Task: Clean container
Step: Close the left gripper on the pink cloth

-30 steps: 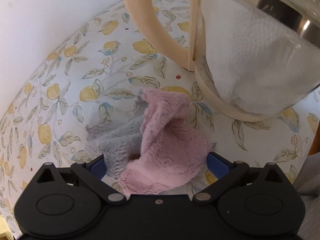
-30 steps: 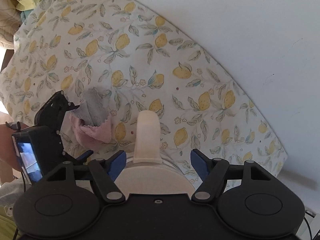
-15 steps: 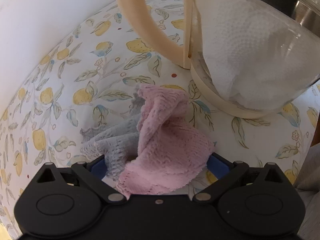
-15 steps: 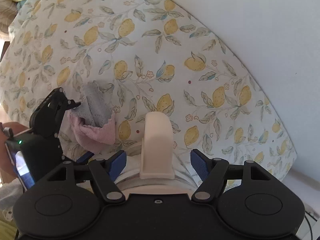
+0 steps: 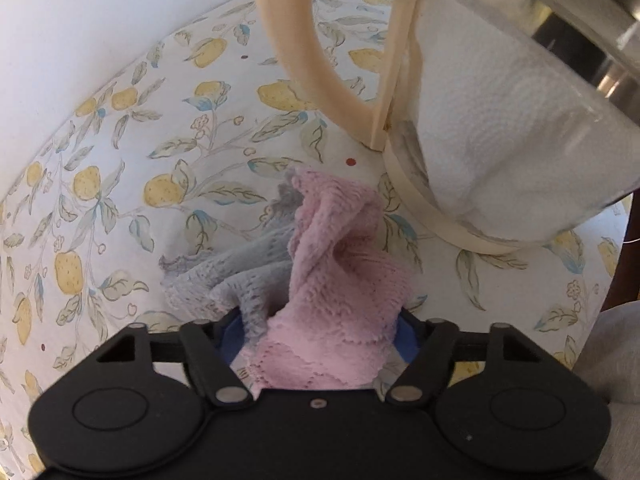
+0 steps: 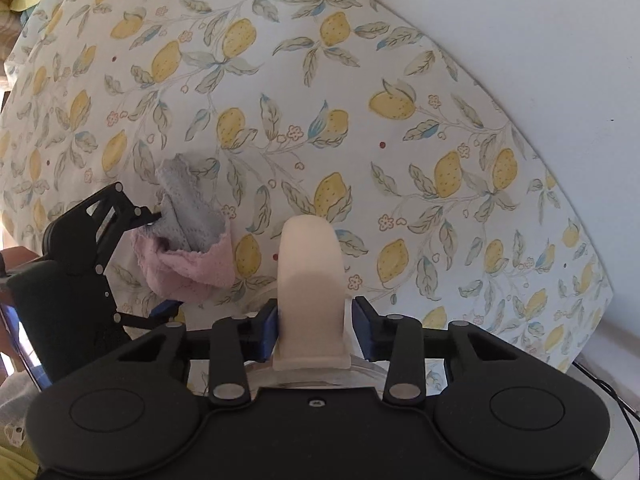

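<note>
Since a second ago the right gripper [image 6: 316, 330] has narrowed from wide open to nearly pinched on the cream handle [image 6: 311, 280] of the container [image 5: 500, 128]; a slim gap may remain on the right pad, so full contact is hard to confirm. In the left wrist view the container has swung closer and higher.

The left gripper [image 5: 316, 334] is clamped on a pink-and-grey cloth [image 5: 340, 280], which bunches out ahead of the fingers and hangs over the lemon-print tablecloth [image 5: 120, 184]. The container is a clear glass jug with a cream frame, tilted, base toward the left camera. It looks lifted off the table, toward the wall-side edge; contact with the tablecloth cannot be ruled out. A white paper towel [image 5: 488, 120] is stuffed inside. A black part at the top of the handle in the left view is likely a right fingertip.

Step in hand, as I judge it: securing the jug so the cloth can wipe it.
- Finish the squeeze squarely across the handle's flat sides; an off-centre pinch lets the heavy glass body rotate.
- Keep the jug tilted and steady, and bring the cloth to the glass wall, not the frame.
- Press lightly: a strong push levers against a one-point handle hold.
- Lead with the bunched front of the cloth, so the hard fingers never strike glass.
</note>
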{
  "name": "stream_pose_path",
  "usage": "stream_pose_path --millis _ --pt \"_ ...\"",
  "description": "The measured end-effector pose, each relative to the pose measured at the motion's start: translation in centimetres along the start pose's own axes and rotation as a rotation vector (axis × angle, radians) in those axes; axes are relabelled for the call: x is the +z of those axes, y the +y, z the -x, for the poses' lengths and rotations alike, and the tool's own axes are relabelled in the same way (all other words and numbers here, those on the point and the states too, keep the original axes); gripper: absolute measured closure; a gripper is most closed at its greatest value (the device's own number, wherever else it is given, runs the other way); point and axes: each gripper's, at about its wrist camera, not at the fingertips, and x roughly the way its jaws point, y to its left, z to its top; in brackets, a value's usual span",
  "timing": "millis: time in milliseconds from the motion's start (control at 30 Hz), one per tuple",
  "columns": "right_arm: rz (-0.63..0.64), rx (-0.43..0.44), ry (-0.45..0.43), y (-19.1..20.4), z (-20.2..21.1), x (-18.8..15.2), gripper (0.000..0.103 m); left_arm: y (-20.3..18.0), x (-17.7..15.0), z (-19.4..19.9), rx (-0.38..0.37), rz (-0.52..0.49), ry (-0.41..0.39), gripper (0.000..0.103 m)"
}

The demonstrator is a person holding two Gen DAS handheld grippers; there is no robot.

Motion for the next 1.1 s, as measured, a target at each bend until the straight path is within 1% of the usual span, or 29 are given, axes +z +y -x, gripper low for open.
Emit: stream_pose_path --millis 33,67,167,200,233,267,300,333,367,433,500,633,700,800,933,967,1033,1100 --pt "0.001 0.0 0.002 0.0 0.0 0.0 0.059 0.0 0.0 0.1 -0.007 0.008 0.0 0.053" --pt "0.002 0.003 0.003 0.0 -0.1 0.1 0.06 0.0 0.0 0.1 -0.007 0.014 -0.001 0.056" --pt "0.007 0.001 0.013 0.1 -0.3 0.3 0.062 -0.3 0.1 0.4 -0.001 0.013 -0.01 0.056" --pt "0.008 -0.003 0.018 0.2 -0.5 0.3 0.062 -0.6 0.2 0.6 0.015 0.001 -0.023 0.056" --pt "-0.001 0.001 0.022 0.1 -0.6 0.4 0.062 -0.9 0.2 0.8 0.032 -0.015 -0.036 0.053" --pt "0.004 -0.001 0.021 0.1 -0.6 0.4 0.062 -1.2 0.2 1.0 0.044 -0.031 -0.045 0.047" --pt "0.009 -0.004 0.019 0.2 -0.6 0.4 0.062 -1.4 0.3 1.3 0.059 -0.046 -0.06 0.044" --pt "0.014 -0.006 0.018 0.2 -0.7 0.4 0.062 -1.5 0.3 1.6 0.068 -0.055 -0.073 0.039" --pt "0.013 -0.003 0.016 0.2 -0.6 0.3 0.062 -1.5 0.3 1.9 0.072 -0.061 -0.089 0.029" --pt "0.009 0.004 0.012 0.0 -0.6 0.3 0.062 -1.4 0.5 2.7 0.051 -0.069 -0.116 0.02" --pt "0.003 0.012 0.009 -0.1 -0.5 0.2 0.062 -1.0 0.6 3.2 0.021 -0.064 -0.134 0.02" --pt "0.007 0.019 -0.004 -0.2 -0.5 0.0 0.062 -0.1 1.6 3.4 -0.011 -0.034 -0.139 0.02" --pt "0.003 0.025 -0.009 -0.3 -0.4 0.0 0.061 0.4 2.0 4.2 -0.035 -0.003 -0.149 0.02" --pt "-0.003 0.031 -0.015 -0.5 -0.4 -0.2 0.061 1.4 2.5 5.7 -0.071 0.041 -0.189 0.02" --pt "-0.01 0.037 -0.022 -0.6 -0.4 -0.3 0.061 3.1 3.4 6.5 -0.098 0.11 -0.212 0.02" --pt "-0.012 0.039 -0.024 -0.6 -0.4 -0.4 0.061 3.4 3.6 6.6 -0.097 0.114 -0.212 0.02" --pt "-0.016 0.042 -0.027 -0.7 -0.3 -0.4 0.061 3.1 4.0 5.9 -0.052 0.095 -0.186 0.02" --pt "-0.019 0.045 -0.028 -0.8 -0.3 -0.4 0.061 2.7 4.3 4.9 0.002 0.075 -0.142 0.027"
